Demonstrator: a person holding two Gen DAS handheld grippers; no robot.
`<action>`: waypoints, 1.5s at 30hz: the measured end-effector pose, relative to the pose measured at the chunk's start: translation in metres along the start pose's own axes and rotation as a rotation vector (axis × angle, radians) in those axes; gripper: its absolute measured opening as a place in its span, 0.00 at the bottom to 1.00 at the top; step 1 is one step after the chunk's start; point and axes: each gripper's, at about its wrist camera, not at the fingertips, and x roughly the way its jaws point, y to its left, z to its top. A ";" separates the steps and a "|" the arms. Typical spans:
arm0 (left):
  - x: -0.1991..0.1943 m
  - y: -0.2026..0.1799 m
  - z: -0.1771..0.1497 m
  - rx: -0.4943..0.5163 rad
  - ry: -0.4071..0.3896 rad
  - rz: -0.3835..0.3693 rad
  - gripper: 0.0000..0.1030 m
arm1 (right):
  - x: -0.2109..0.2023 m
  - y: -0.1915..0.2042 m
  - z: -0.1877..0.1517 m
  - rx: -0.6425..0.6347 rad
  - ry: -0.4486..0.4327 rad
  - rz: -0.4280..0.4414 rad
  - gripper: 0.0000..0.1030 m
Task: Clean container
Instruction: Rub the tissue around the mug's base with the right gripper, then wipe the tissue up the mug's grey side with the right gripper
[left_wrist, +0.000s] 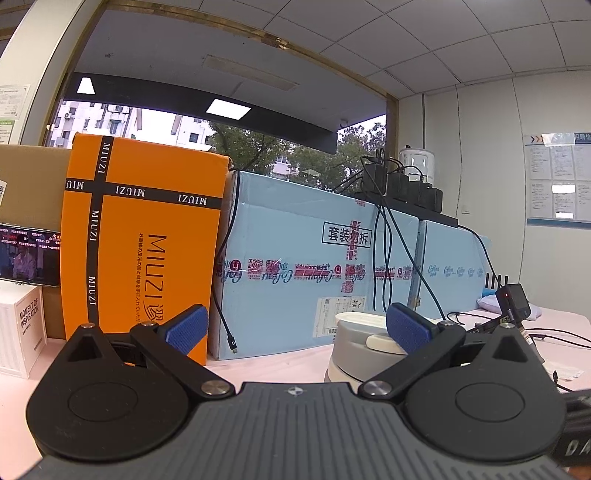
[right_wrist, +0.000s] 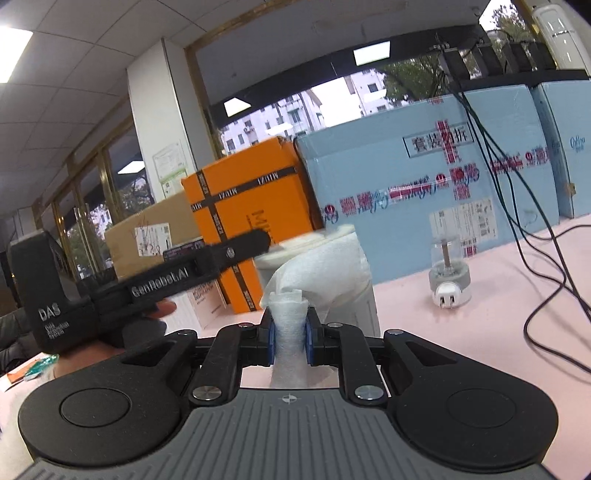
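Observation:
The container (left_wrist: 354, 343) is a grey and cream round tub standing on the pink table, low right in the left wrist view. My left gripper (left_wrist: 295, 328) is open and empty; its right blue pad (left_wrist: 406, 328) is in front of the tub's side. In the right wrist view my right gripper (right_wrist: 289, 338) is shut on a white cloth (right_wrist: 290, 325). The cloth drapes against the container (right_wrist: 354, 280) just ahead. The left gripper's body (right_wrist: 147, 280) reaches in from the left beside the container's top.
An orange MIUZI box (left_wrist: 144, 240) and light blue cartons (left_wrist: 306, 266) stand along the back of the pink table (right_wrist: 480, 325). Black cables (right_wrist: 546, 266) trail over the table at right. A small clear-topped grey and white part (right_wrist: 448, 277) stands near the cartons. A phone (left_wrist: 29, 254) leans at left.

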 end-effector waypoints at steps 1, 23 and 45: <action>0.000 0.000 0.000 0.000 0.000 0.000 1.00 | 0.002 -0.001 -0.003 0.001 0.014 -0.003 0.14; 0.000 -0.001 0.002 -0.001 0.001 -0.005 1.00 | -0.002 0.001 0.015 -0.015 -0.001 0.010 0.14; 0.001 0.000 0.000 -0.002 0.002 -0.012 1.00 | -0.009 0.000 0.014 -0.034 -0.033 0.006 0.14</action>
